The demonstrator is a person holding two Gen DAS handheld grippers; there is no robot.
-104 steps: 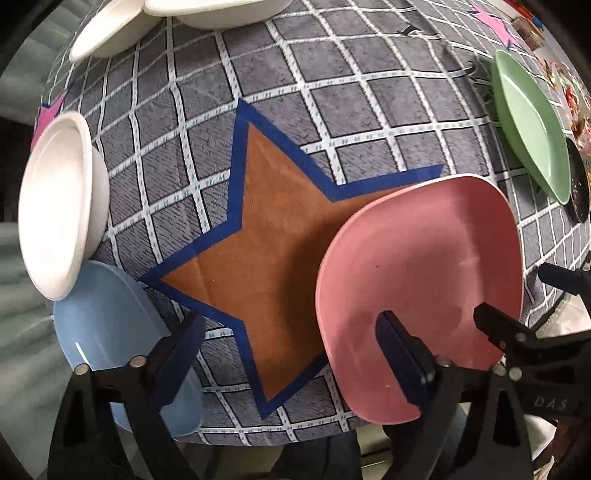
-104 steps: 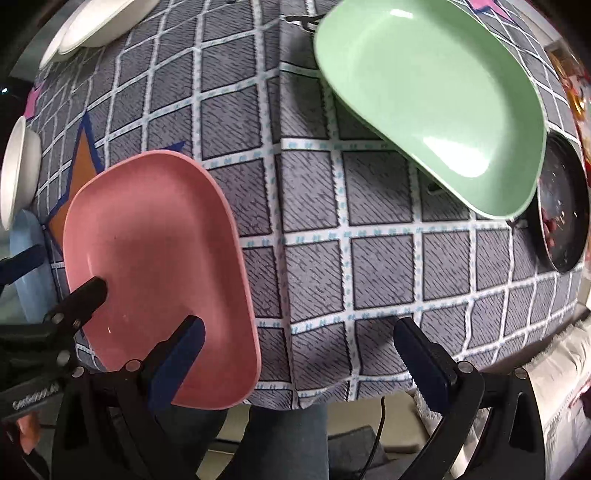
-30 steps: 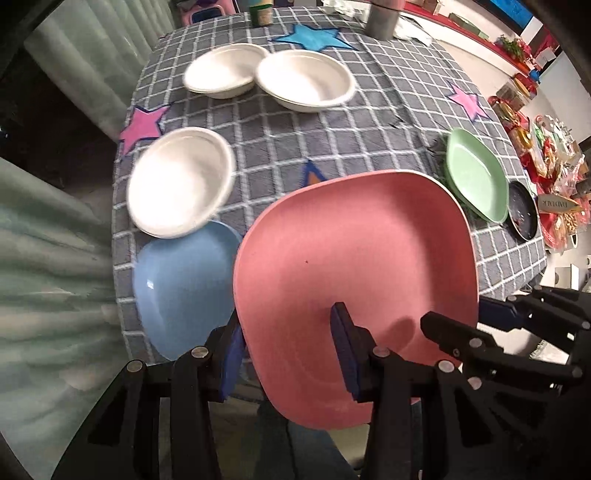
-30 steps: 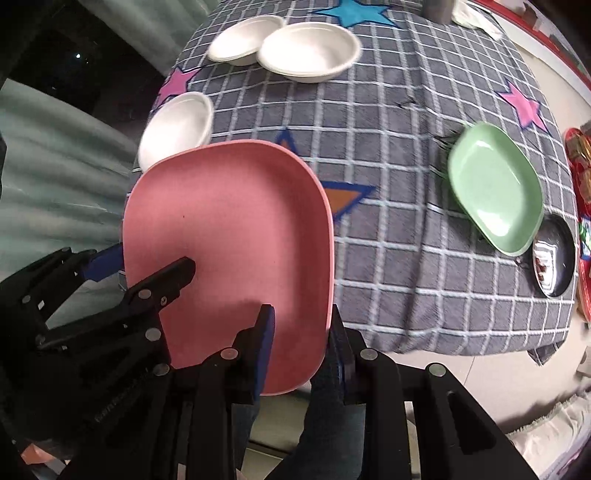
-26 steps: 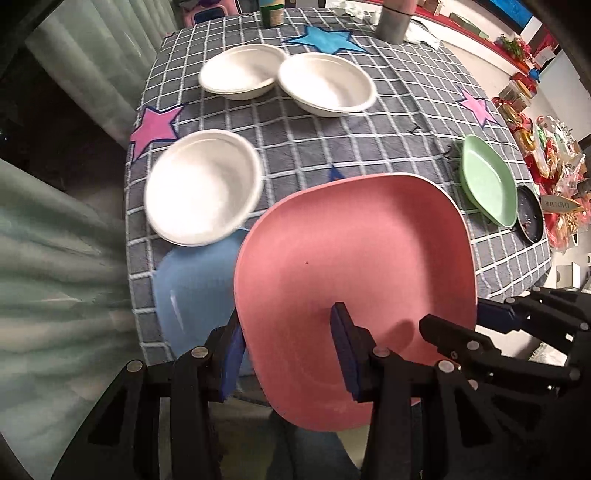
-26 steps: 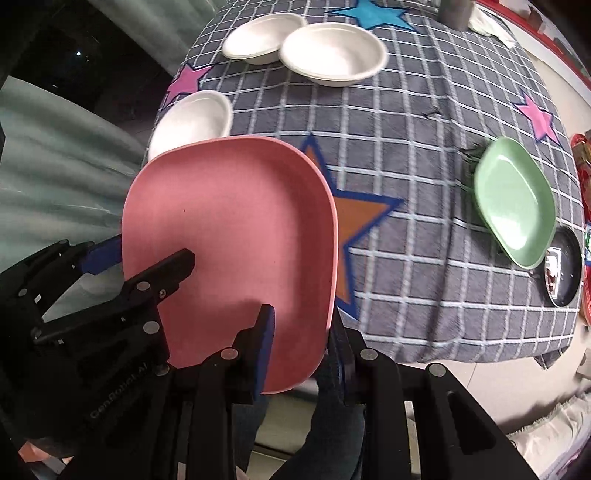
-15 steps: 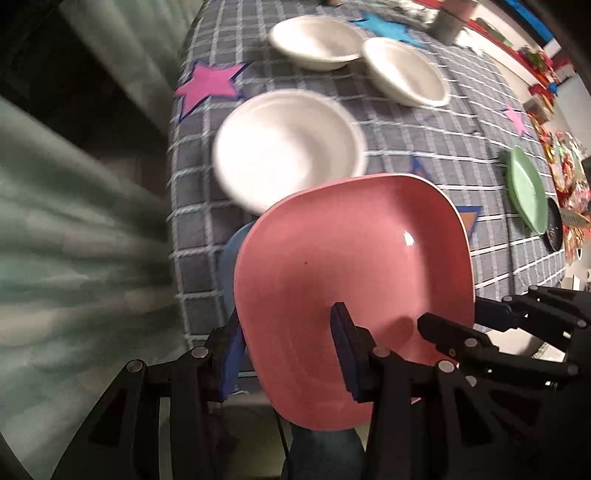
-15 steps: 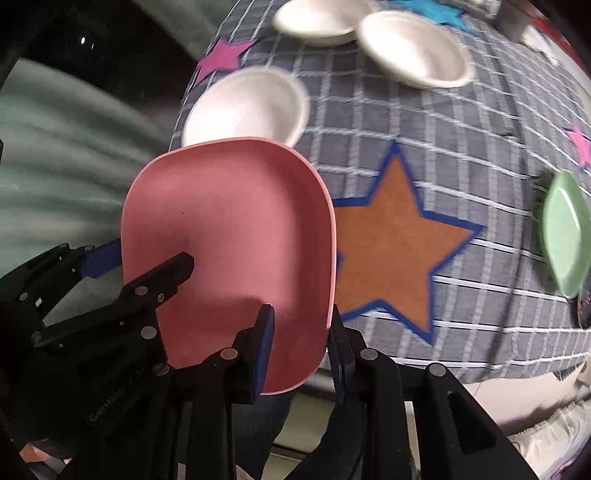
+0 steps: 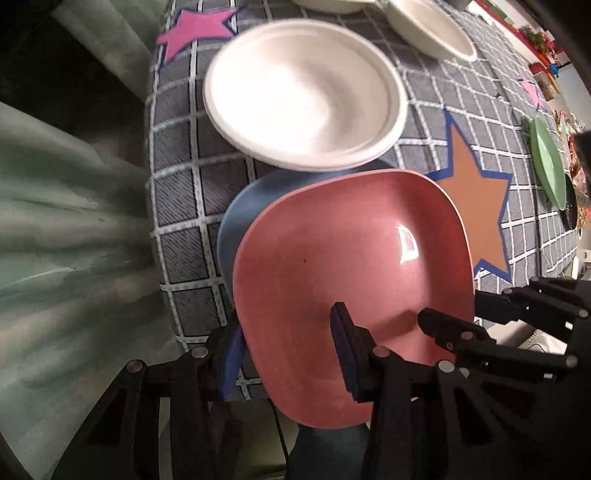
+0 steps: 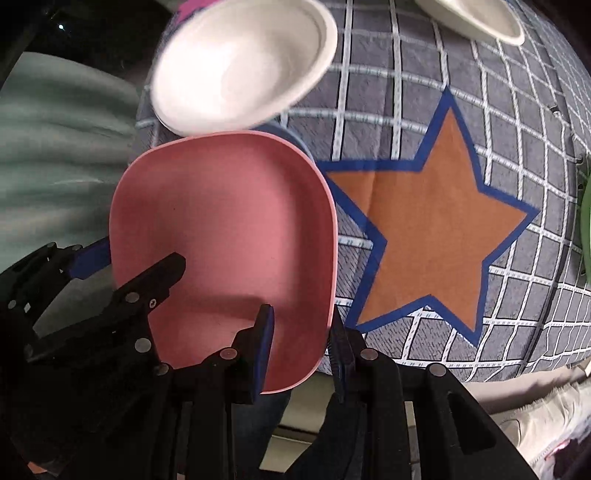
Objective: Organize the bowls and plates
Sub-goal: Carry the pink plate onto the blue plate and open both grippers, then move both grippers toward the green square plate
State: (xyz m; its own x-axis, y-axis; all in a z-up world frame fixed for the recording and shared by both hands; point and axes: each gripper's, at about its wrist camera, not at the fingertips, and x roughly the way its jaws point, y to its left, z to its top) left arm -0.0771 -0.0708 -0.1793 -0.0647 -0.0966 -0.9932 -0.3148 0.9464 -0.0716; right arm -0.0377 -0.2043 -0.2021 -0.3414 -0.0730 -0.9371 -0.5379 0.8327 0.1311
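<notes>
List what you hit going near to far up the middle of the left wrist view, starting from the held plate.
pink plate gripped by the left gripper → blue plate peeking out beneath it → nearest white bowl → far white bowl at the top edge.
</notes>
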